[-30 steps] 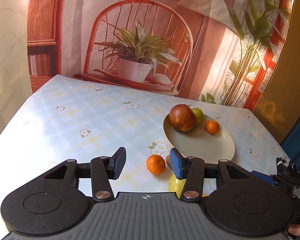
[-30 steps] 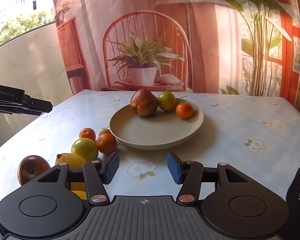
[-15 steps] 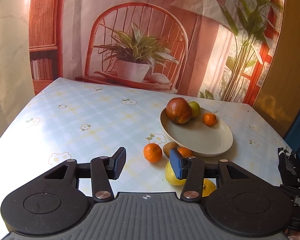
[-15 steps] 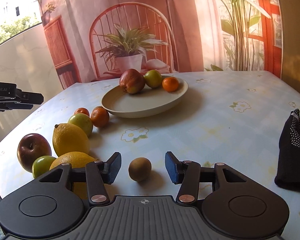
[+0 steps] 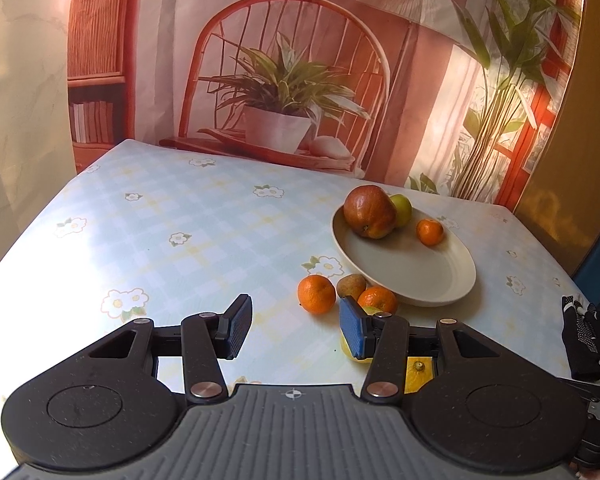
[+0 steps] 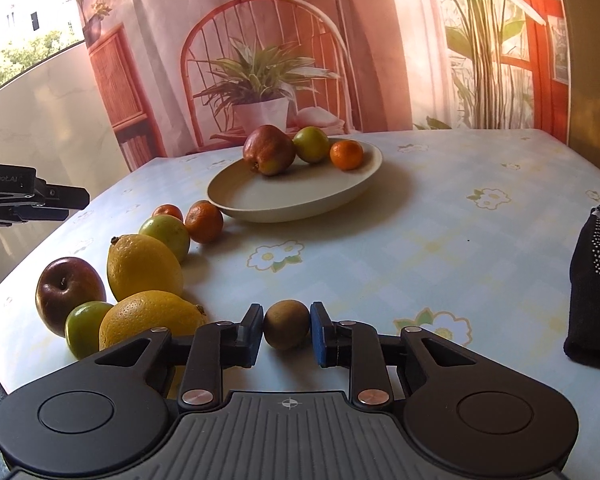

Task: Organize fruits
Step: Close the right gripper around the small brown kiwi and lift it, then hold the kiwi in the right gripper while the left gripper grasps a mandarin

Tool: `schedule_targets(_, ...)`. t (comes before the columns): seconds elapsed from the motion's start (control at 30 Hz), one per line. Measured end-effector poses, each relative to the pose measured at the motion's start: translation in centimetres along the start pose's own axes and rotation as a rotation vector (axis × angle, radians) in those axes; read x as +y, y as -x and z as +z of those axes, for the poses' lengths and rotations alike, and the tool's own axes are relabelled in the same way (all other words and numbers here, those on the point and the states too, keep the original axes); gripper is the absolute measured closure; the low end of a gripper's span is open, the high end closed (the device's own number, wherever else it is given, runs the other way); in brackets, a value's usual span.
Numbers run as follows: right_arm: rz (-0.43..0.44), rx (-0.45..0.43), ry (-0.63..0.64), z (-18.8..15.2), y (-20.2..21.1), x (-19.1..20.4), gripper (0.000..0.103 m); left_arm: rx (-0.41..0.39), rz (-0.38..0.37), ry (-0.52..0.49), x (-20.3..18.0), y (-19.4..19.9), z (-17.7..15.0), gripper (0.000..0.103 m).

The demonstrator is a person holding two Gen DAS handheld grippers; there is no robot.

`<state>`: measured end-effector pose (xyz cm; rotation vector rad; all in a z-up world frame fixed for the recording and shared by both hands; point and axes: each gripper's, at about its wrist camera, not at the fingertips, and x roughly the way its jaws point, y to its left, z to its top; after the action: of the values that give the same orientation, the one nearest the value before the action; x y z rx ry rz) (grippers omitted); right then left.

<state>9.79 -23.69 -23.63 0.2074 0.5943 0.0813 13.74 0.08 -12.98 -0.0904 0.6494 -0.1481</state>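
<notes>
A small brown kiwi (image 6: 287,325) sits on the tablecloth near the front edge, and my right gripper (image 6: 286,332) is shut on it, blue pads pressing both sides. Behind it stands a cream plate (image 6: 300,210) with a red apple (image 6: 269,155), a green fruit (image 6: 311,144) and a mandarin (image 6: 346,155). My left gripper (image 5: 296,328) hovers open over bare cloth with nothing between its fingers. Just beyond its right finger lie a mandarin (image 5: 316,293), a brownish fruit (image 5: 351,285) and another mandarin (image 5: 377,299), beside the plate (image 5: 404,280).
Loose fruit curves along the left of the right wrist view: two lemons (image 6: 144,266), a dark red apple (image 6: 70,288), green fruits (image 6: 85,326) and mandarins (image 6: 204,222). A black dotted glove (image 6: 596,288) lies at the right edge. A printed backdrop closes off the table's far side.
My right gripper has come down and drawn back to the kiwi, and its jaws have shut on it. The left gripper has stayed open and barely shifted.
</notes>
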Motion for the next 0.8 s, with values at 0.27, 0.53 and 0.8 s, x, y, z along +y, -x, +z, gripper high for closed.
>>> schedule_targets(0.27,0.030,-0.047,0.063,1.5,0.3,0.4,0.080,0.011,-0.006,0.030,0.3,-0.3,0.2,0.052)
schedule_targets(0.53,0.032,-0.134,0.141,5.1,-1.8,0.2,0.080,-0.003,0.002,0.068,1.2,-0.9,1.9,0.052)
schedule_targets(0.8,0.034,-0.142,0.116,6.4,-4.9,-0.9,0.080,0.000,0.000,0.072,1.3,-2.1,3.6,0.052)
